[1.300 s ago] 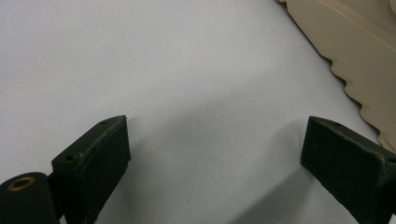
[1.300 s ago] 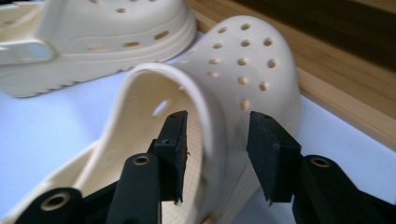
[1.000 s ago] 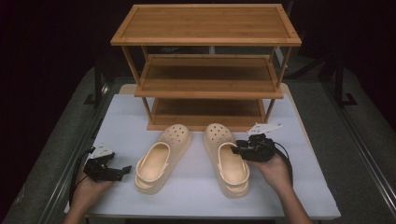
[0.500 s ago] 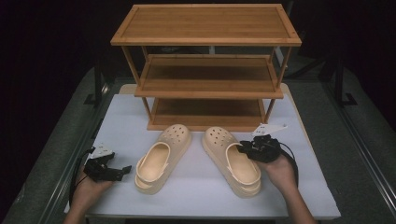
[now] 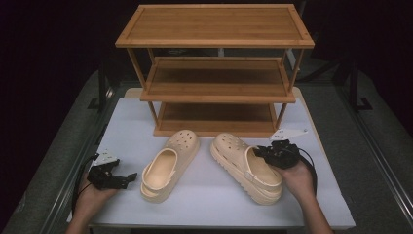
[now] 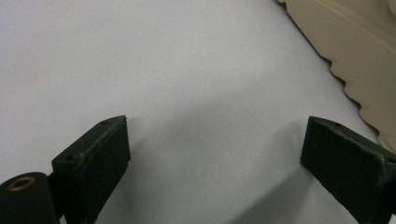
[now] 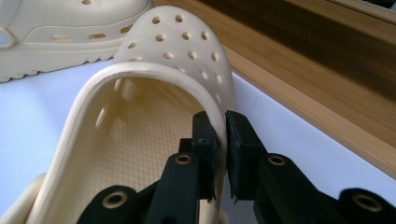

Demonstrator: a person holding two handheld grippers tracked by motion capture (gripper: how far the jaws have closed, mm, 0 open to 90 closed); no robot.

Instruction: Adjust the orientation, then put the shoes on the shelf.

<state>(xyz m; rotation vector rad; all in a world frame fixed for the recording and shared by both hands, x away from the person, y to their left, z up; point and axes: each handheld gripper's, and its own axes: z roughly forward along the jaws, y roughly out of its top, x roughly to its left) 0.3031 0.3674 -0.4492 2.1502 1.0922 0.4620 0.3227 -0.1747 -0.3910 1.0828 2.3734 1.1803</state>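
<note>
Right clog (image 5: 246, 165) turned, right tool (image 5: 262, 153) clamped

The high view looks forward and down over the white tabletop (image 5: 209, 195) toward the three-tier wooden shoe rack (image 5: 214, 68). The right gripper view sits close against the right-hand beige perforated foam clog (image 7: 154, 116), shared with the high view (image 5: 246, 165). The left gripper view looks down closely at the tabletop.

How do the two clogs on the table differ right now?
The right clog is pinched at its opening rim by the right gripper, whose jaws have just been closing; the left clog lies free, beside the open left gripper. In the high view the right clog's toe angles left, the left clog's angles right. Both are beige, perforated, upright on the white table.
</note>
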